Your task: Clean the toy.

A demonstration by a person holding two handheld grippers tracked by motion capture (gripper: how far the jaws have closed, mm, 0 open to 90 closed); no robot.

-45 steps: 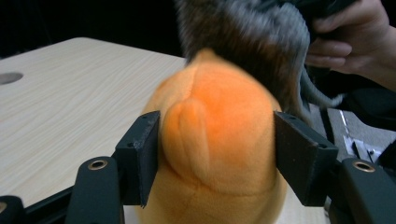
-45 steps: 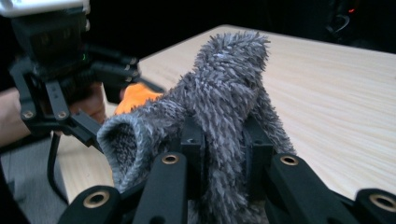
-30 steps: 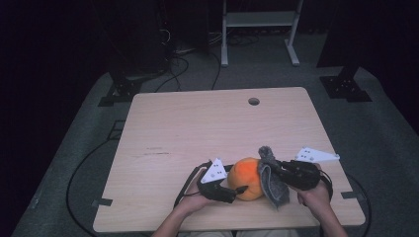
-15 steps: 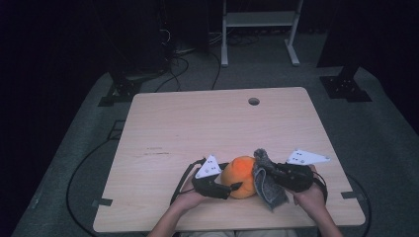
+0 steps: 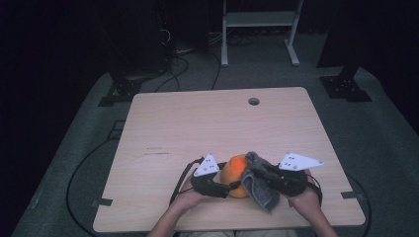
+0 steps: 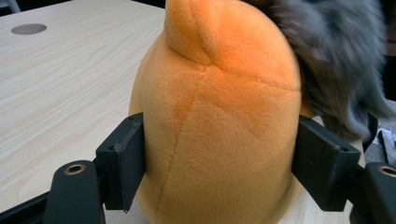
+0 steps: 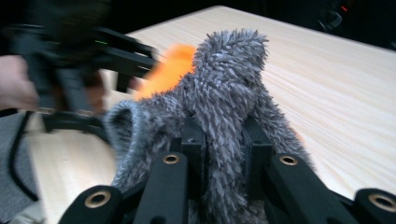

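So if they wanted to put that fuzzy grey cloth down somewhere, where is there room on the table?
Plenty. The whole far half of the table, up to the round hole, is bare, as are the left and right sides. It is crowded only at the near edge, where the left claw grips the orange plush toy and the right claw pinches the grey cloth.

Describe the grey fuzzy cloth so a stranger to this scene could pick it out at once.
Start at the light wooden table and go to its near edge, where the person's two hands meet. There the right gripper pinches a shaggy dark grey cloth that drapes against a round orange plush toy. Its long grey pile and limp folds set it apart from the smooth, firm orange toy.
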